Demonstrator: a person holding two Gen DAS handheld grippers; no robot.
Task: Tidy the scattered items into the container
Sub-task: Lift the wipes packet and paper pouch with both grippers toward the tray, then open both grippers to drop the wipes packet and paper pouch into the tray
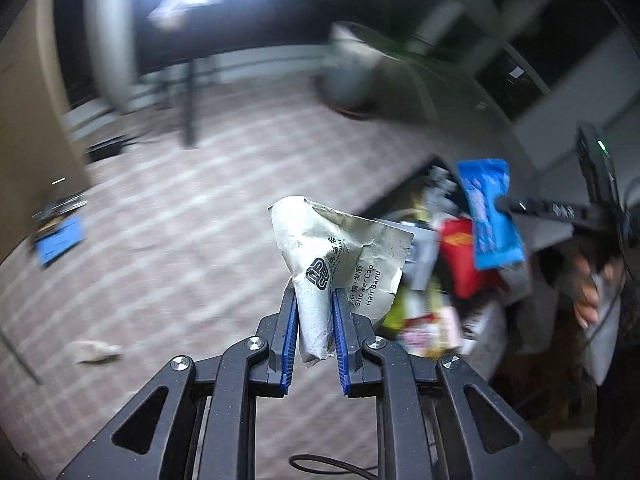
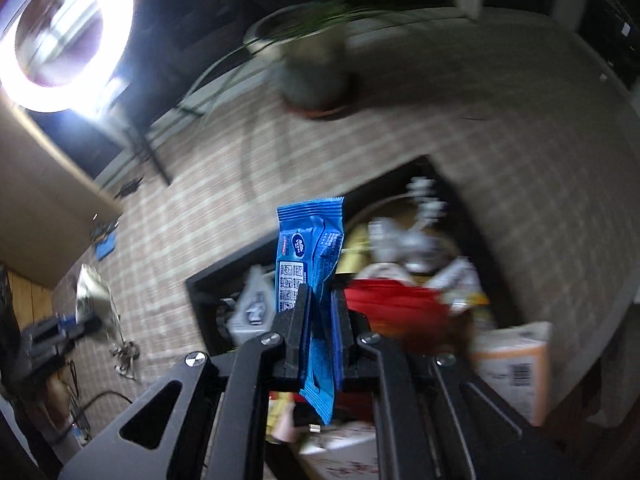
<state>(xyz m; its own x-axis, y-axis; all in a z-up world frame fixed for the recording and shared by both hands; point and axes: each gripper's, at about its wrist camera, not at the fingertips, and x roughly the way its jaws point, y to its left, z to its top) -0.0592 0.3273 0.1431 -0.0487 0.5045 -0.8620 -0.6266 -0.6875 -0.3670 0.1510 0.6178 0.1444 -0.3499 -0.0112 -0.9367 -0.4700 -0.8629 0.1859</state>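
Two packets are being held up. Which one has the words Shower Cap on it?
The crumpled silver-white packet in the left hand-held gripper. The other one, in the right hand-held gripper, is a smooth blue packet.

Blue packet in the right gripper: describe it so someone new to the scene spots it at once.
Find the dark container of mixed wrappers on the checked floor. Above it, the right gripper pinches a long blue packet upright. It is the only blue wrapper held in the air; the left gripper holds a crumpled white shower-cap packet.
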